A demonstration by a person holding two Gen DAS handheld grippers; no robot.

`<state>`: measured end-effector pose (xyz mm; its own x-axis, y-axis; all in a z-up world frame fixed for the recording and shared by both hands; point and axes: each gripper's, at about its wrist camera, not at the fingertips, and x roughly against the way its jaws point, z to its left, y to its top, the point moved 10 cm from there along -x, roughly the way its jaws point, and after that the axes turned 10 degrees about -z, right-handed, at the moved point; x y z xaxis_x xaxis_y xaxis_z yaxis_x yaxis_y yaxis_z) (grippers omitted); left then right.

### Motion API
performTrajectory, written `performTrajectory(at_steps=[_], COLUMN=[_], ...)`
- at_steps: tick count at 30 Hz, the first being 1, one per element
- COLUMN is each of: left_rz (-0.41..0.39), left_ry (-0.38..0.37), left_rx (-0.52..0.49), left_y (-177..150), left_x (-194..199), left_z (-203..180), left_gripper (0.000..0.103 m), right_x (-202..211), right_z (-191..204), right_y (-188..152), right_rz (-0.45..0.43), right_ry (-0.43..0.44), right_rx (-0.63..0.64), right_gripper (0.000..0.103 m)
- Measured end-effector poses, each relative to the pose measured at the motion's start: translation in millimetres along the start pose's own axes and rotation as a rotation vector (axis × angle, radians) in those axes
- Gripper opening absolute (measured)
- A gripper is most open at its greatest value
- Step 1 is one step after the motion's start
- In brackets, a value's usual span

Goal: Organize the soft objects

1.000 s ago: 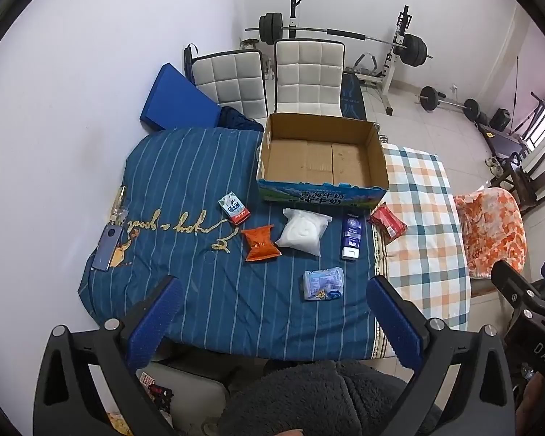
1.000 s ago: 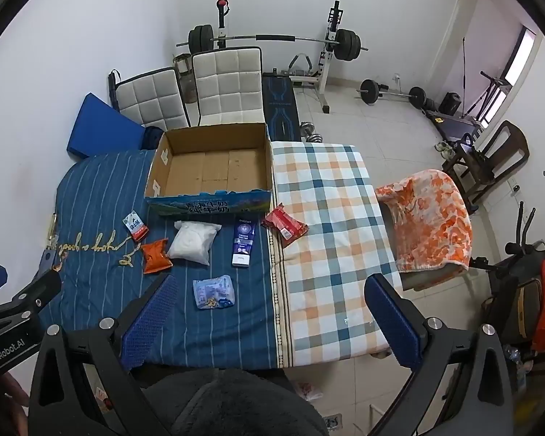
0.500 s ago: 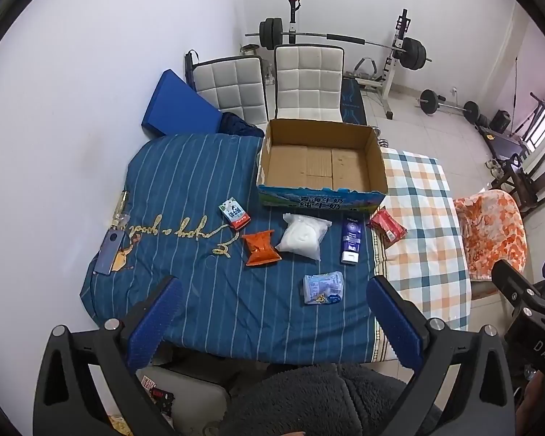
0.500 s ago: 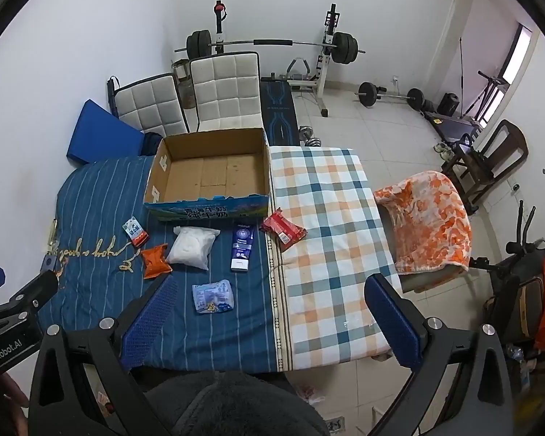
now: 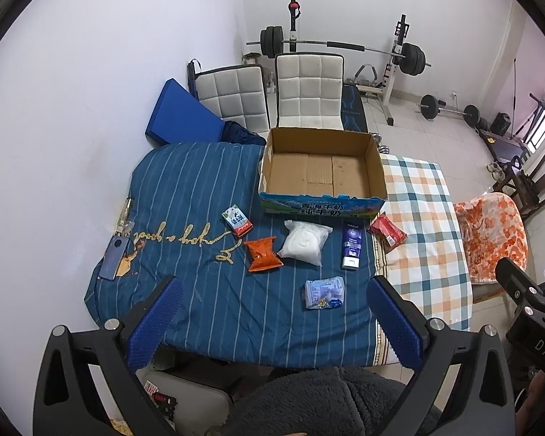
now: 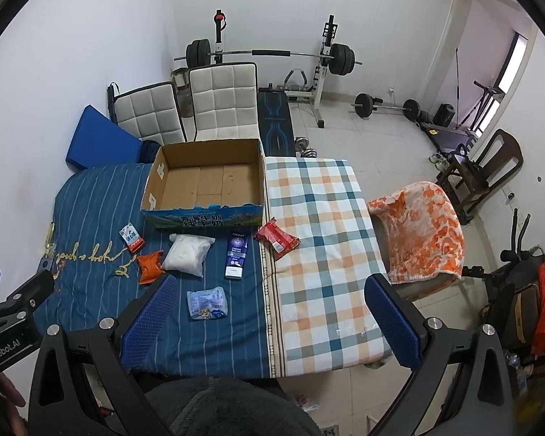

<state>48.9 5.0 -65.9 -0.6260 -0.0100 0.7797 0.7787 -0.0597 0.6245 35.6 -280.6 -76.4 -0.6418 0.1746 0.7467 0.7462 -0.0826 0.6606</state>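
Note:
An open, empty cardboard box (image 5: 323, 172) (image 6: 205, 181) sits at the far side of the cloth-covered table. In front of it lie a small milk carton (image 5: 237, 220) (image 6: 131, 237), an orange snack pack (image 5: 262, 253) (image 6: 149, 266), a white soft bag (image 5: 303, 243) (image 6: 186, 253), a dark blue tube box (image 5: 351, 244) (image 6: 235, 253), a red packet (image 5: 387, 231) (image 6: 277, 238) and a clear blue snack bag (image 5: 324, 293) (image 6: 206, 302). My left gripper (image 5: 272, 321) and right gripper (image 6: 269, 321) are both open and empty, held high above the table's near edge.
A blue striped quilt (image 5: 185, 196) and a checked cloth (image 6: 319, 225) cover the table. A phone (image 5: 113, 258) lies at the left edge. Two white chairs (image 5: 309, 91), a blue cushion (image 5: 181, 116), a barbell rack (image 6: 272, 54) and an orange-draped chair (image 6: 421, 229) stand around.
Both grippers have drawn back and up a little, so the table and its items look smaller and farther. Nothing on the table has moved.

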Motion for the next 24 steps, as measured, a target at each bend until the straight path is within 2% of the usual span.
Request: performTrajectory(at_steps=[24], left_rz=[-0.010], left_ry=[0.011], left_rx=[-0.003], left_y=[0.2], left_x=[3.2], left_z=[-4.1], left_gripper=[0.103], right_x=[3.4], right_z=[0.5], right_y=[0.0], right_rz=[0.003], right_ry=[0.013], right_rx=[0.004], right_gripper=[0.103])
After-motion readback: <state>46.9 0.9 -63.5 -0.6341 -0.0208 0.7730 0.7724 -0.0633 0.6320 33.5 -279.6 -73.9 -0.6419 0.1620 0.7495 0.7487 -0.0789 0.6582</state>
